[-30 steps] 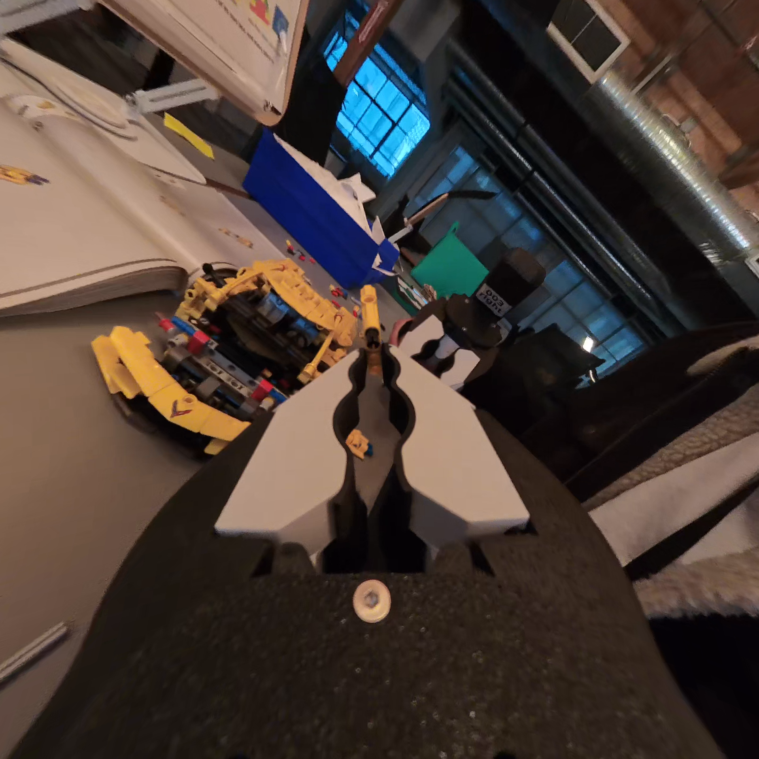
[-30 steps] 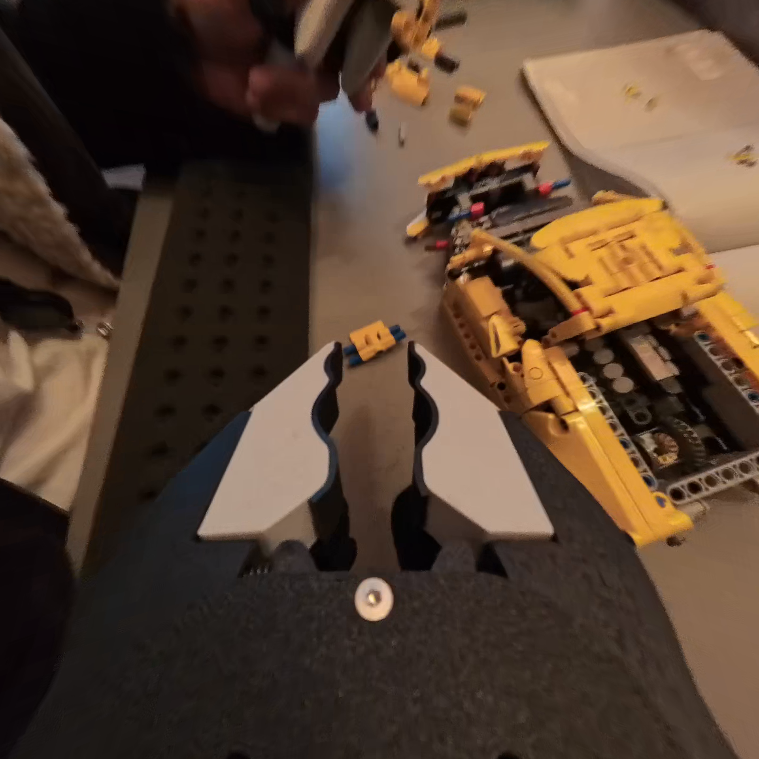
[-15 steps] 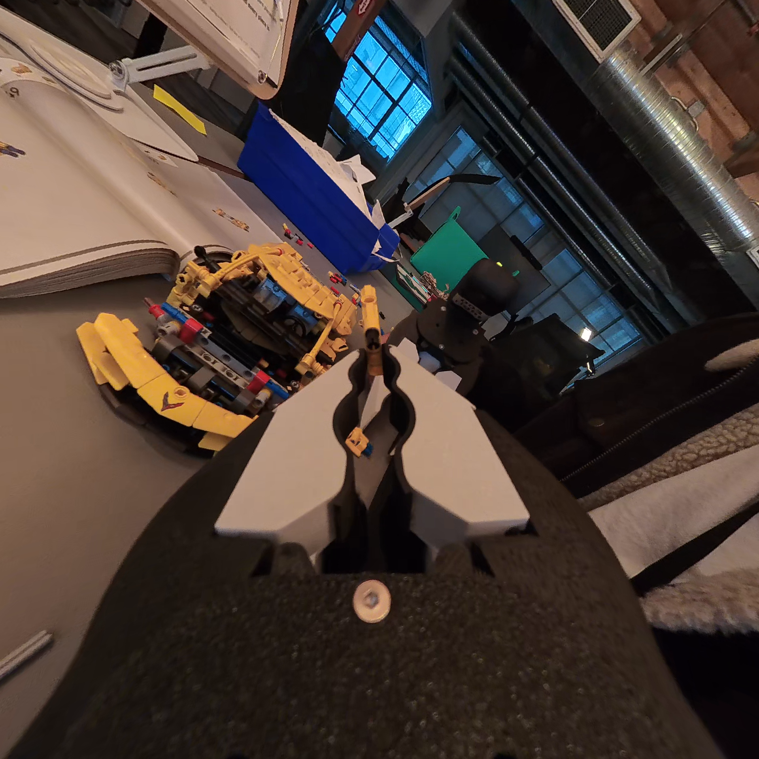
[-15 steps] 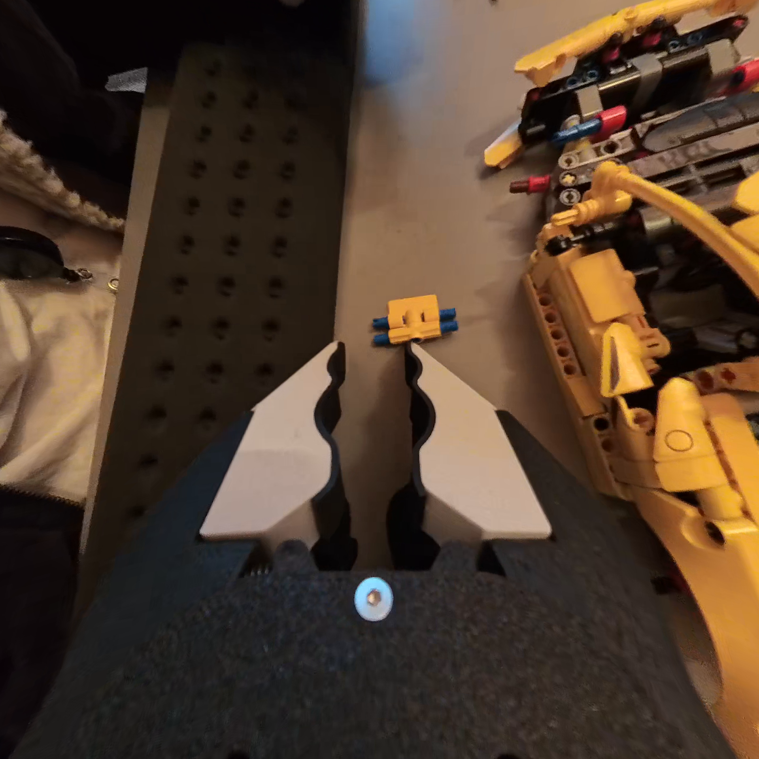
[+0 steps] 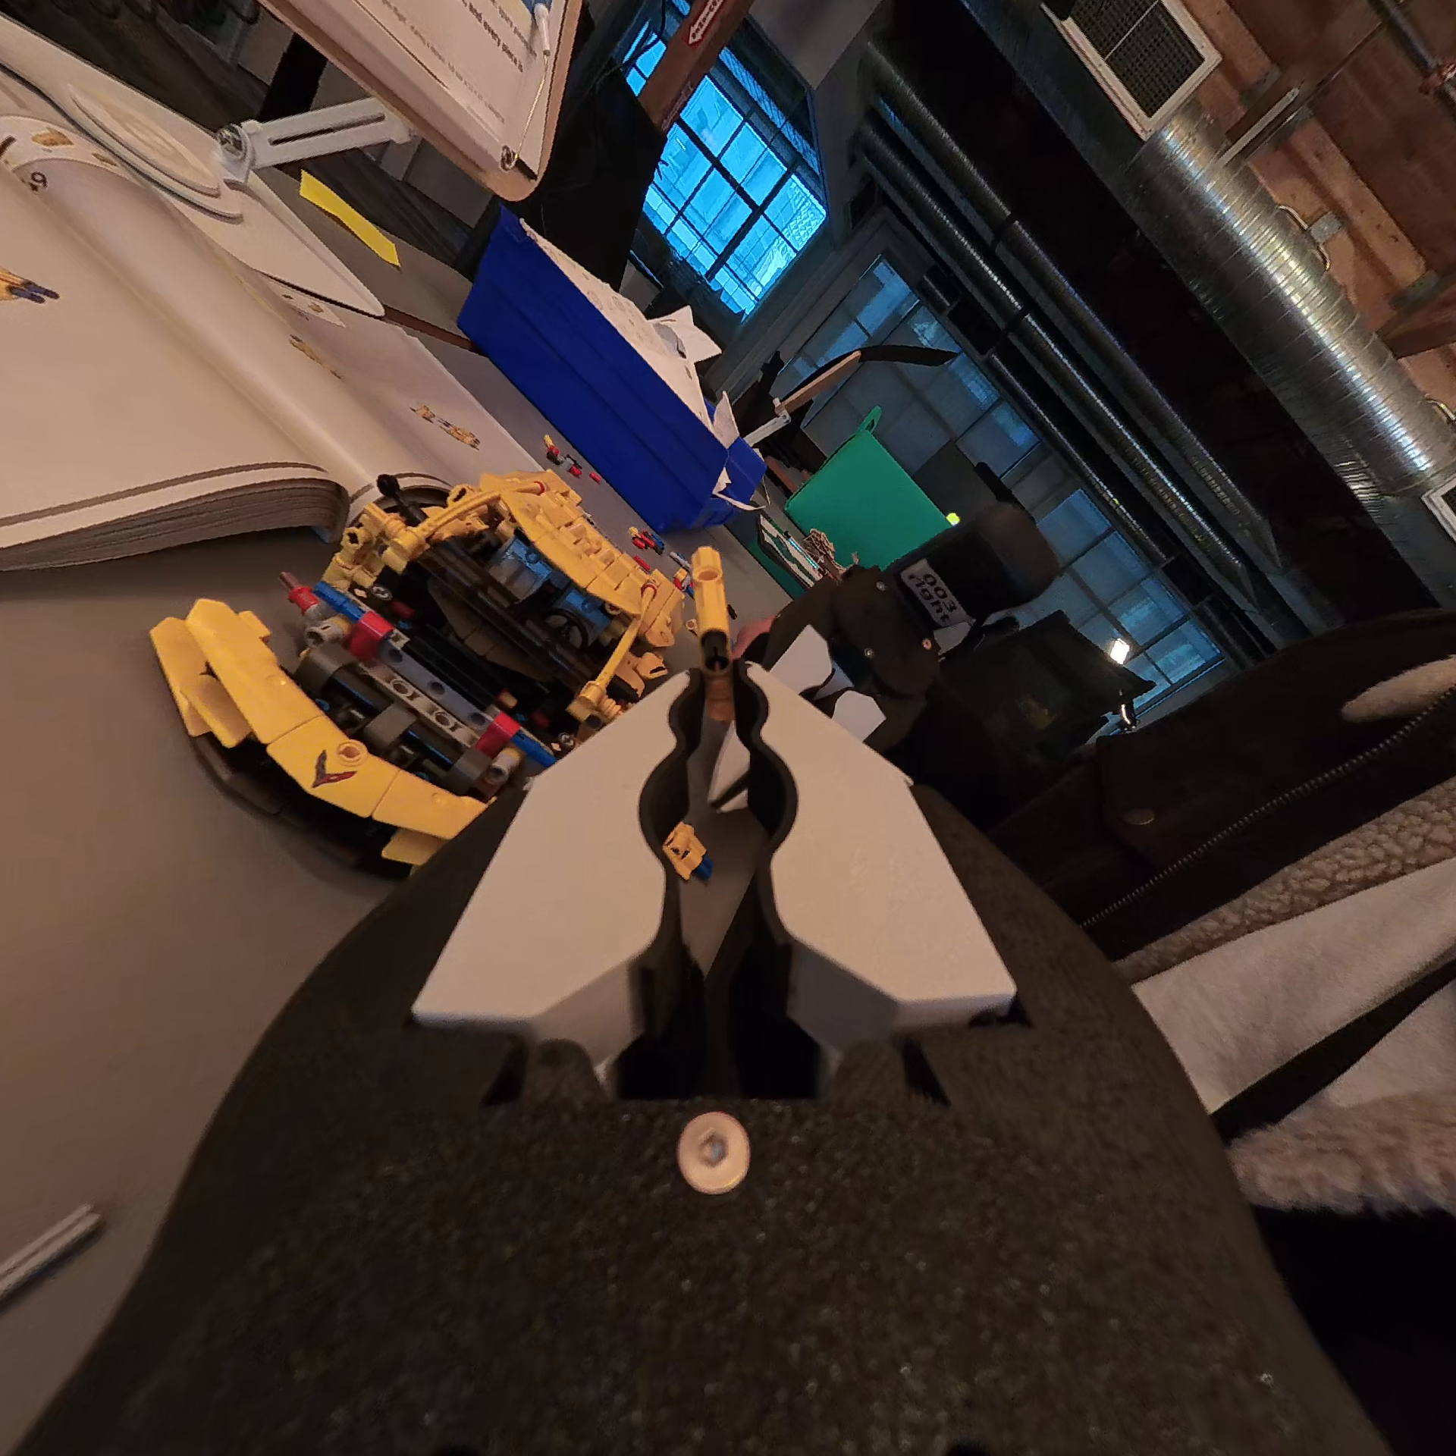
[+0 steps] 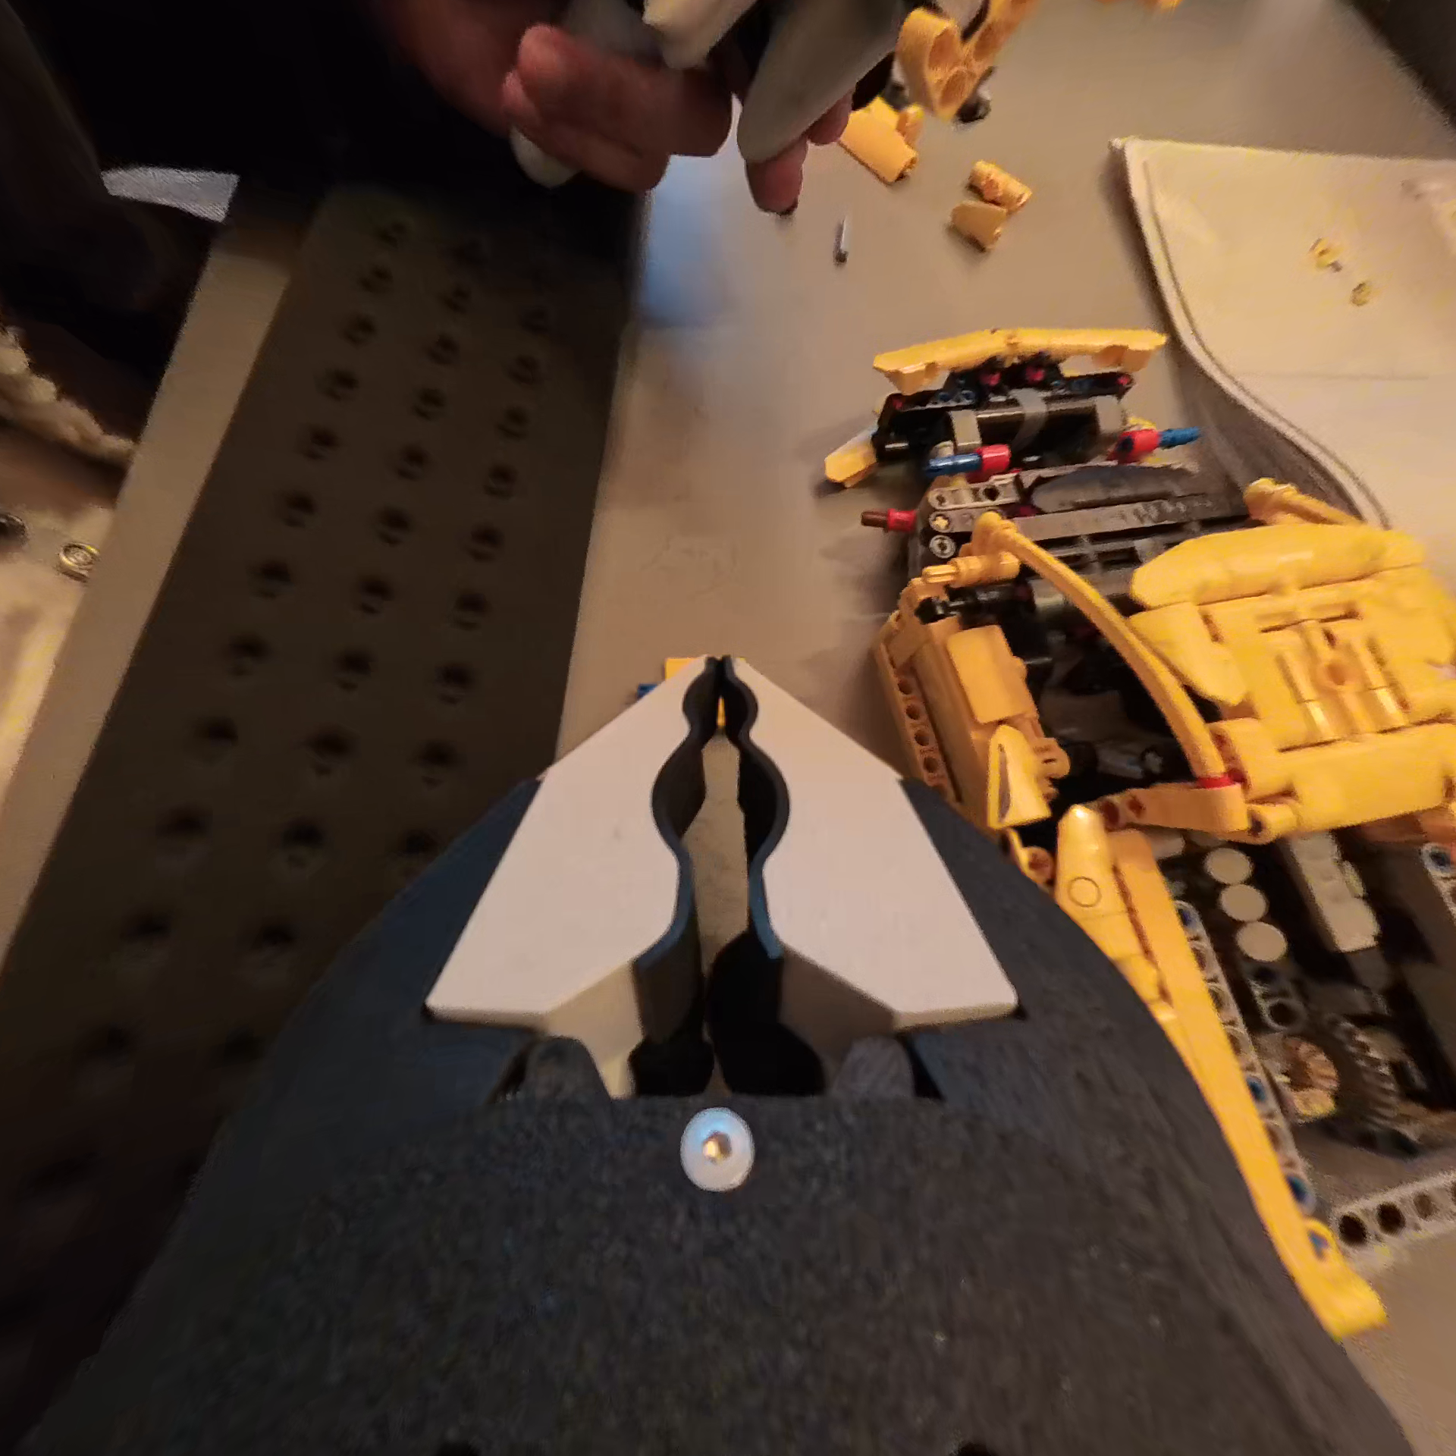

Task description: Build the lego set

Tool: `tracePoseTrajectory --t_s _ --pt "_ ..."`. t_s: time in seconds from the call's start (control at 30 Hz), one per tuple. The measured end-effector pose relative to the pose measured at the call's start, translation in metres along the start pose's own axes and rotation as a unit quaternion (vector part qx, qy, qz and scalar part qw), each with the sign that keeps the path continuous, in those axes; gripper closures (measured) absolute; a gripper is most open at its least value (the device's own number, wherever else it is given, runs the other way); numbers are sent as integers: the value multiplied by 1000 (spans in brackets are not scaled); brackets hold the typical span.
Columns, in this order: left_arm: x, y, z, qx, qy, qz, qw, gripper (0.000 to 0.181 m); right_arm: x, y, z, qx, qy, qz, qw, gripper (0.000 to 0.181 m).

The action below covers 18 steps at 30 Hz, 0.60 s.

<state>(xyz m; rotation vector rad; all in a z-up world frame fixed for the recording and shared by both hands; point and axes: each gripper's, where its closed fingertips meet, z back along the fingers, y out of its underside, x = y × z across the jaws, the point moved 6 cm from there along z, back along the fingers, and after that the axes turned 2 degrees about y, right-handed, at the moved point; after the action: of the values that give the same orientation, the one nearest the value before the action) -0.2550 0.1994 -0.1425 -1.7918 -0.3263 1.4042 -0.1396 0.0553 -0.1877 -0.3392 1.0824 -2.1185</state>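
We are pinching a yellow beam (image 5: 711, 630) in the left gripper (image 5: 718, 676), and closing the right gripper (image 6: 720, 671) on the small yellow connector (image 6: 684, 668). A black tag with white writing (image 5: 930, 600) is showing on the far gripper beside the yellow car (image 5: 473, 622).

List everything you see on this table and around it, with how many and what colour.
Lego car: one, yellow and black, partly built, on grey table.
Loose pieces: several, yellow, beyond car.
Booklet: one, white, open beside car.
Bin: one, blue, behind booklet.
Perforated board: one, dark, table edge.
Beam: one, yellow, gripped.
Connector: one, yellow, blue pins, gripped.
Left gripper: shut on beam.
Right gripper: shut on connector.
Hand: one, holding left gripper.
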Motion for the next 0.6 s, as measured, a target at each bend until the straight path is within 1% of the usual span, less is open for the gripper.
tracePoseTrajectory --t_s 0.1,0.2,0.3,0.4,0.53,0.6 --pt "0 0 0 1 0 1 1000 174 0 5 -4 16 8 12 1000 181" --pt "0 0 0 1 1 2 1000 174 1 6 -6 14 2 3 1000 181" --pt "1 1 -1 1 3 4 1000 174 -2 12 -11 37 5 -3 999 181" --pt "0 1 -1 1 4 5 1000 175 -3 14 -11 33 -7 -31 999 181" --pt "0 1 -1 3 5 6 1000 175 -4 14 -11 35 -13 -37 999 181" --pt "0 1 -1 3 5 6 1000 175 -4 14 -13 36 -26 -57 997 181"
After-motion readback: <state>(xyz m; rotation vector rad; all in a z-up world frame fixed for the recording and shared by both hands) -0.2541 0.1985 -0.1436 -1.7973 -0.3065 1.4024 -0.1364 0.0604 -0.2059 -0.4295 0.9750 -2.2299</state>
